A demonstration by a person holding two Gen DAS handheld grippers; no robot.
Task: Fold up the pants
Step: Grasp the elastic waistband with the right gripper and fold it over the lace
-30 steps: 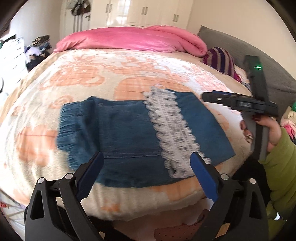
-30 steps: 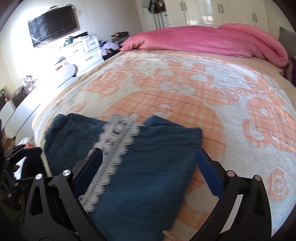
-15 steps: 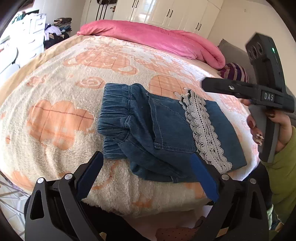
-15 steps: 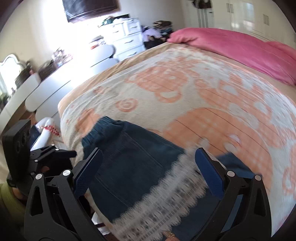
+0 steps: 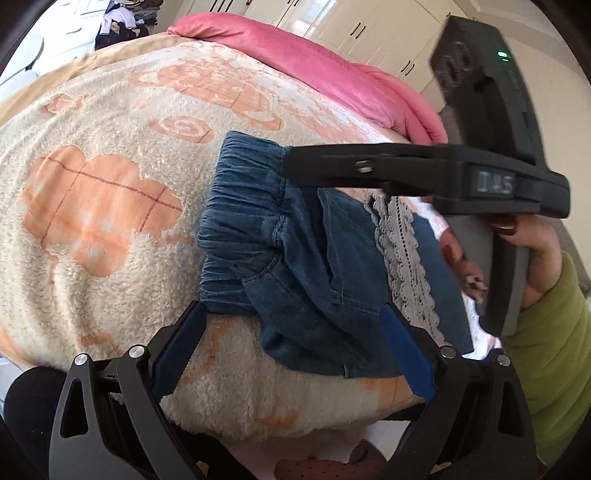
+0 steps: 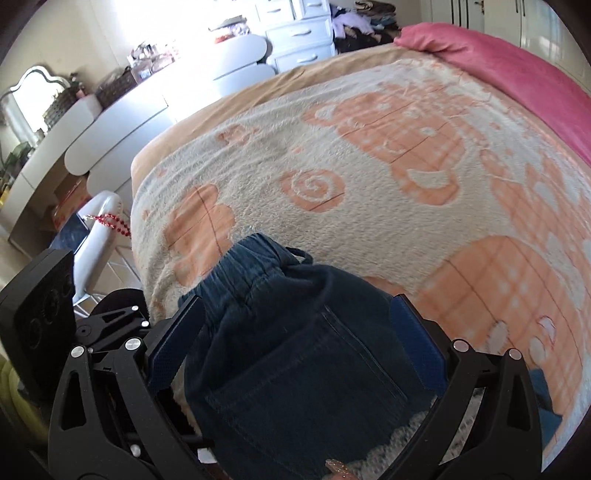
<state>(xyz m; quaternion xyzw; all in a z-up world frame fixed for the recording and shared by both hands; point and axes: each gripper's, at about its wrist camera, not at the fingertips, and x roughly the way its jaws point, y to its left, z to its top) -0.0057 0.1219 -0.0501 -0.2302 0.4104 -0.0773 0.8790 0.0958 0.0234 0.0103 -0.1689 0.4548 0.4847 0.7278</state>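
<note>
Pants [image 5: 295, 254] lie folded at the bed's [image 5: 110, 229] near edge. Both claws have closed in within the last second — left claw [image 5: 291, 350] and right claw [image 6: 295, 350] spread apart, empty. Waistband grasp likely next.

Bed [image 6: 369, 155] w/ cream-orange blanket, pink duvet [image 5: 317, 62] at far end. White wardrobes [image 5: 369, 22] behind; dresser [image 6: 299, 33], mirror [image 6: 33, 96] on left, bright daylight.

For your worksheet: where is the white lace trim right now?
In the left wrist view, the white lace trim crosses the folded blue denim pants, right of centre, beside the hand.
</note>
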